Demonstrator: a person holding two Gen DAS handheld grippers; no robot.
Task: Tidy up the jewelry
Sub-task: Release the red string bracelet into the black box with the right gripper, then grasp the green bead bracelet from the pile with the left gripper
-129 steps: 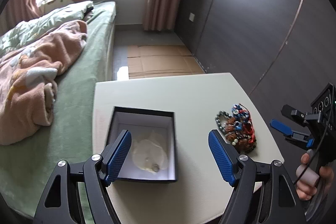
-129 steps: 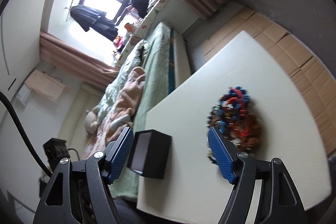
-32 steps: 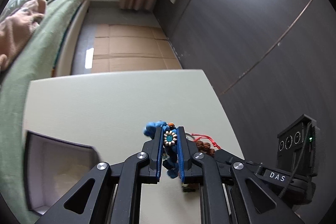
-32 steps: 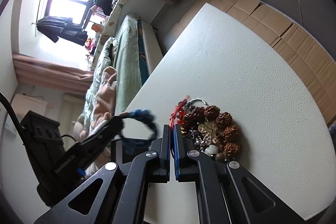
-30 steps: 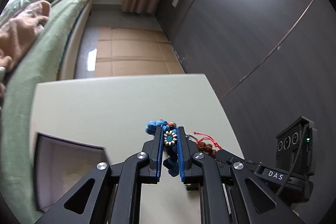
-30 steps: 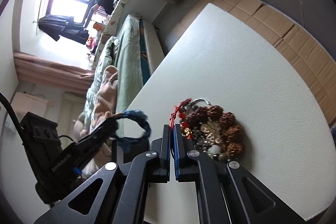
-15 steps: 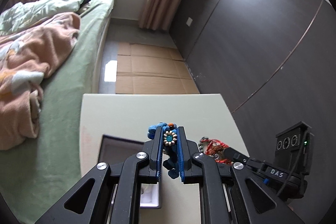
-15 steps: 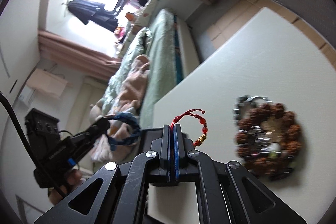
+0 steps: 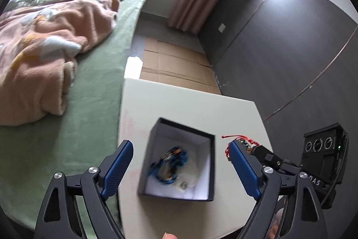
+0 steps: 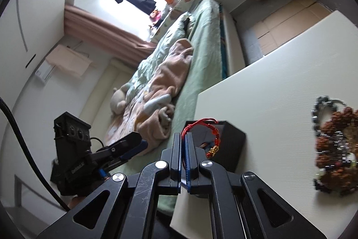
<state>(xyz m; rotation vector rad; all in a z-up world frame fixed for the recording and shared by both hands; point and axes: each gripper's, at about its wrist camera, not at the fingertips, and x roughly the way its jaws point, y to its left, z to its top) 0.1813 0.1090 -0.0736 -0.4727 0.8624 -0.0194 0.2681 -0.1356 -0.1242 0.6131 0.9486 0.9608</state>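
Observation:
A black jewelry box [image 9: 202,134] with a white lining stands open on the pale table [image 9: 185,102]. A blue beaded bracelet [image 9: 171,162] lies inside it. My left gripper [image 9: 179,169] is open and empty just above the box. My right gripper [image 10: 184,138] is shut on a red string bracelet [image 10: 210,127] with a gold charm, held beside the box [image 10: 232,145]. The red bracelet also shows in the left wrist view [image 9: 238,138]. A pile of bead bracelets [image 10: 333,142] lies on the table to the right.
A bed with a green sheet [image 9: 94,91] and a pink blanket [image 9: 44,37] runs along the table's left edge. Cardboard sheets [image 9: 174,66] cover the floor beyond the table. A dark wall [image 9: 279,48] stands to the right.
My left gripper opened and the blue bracelet dropped into the box. My right gripper carried the red bracelet from the pile to the box's side.

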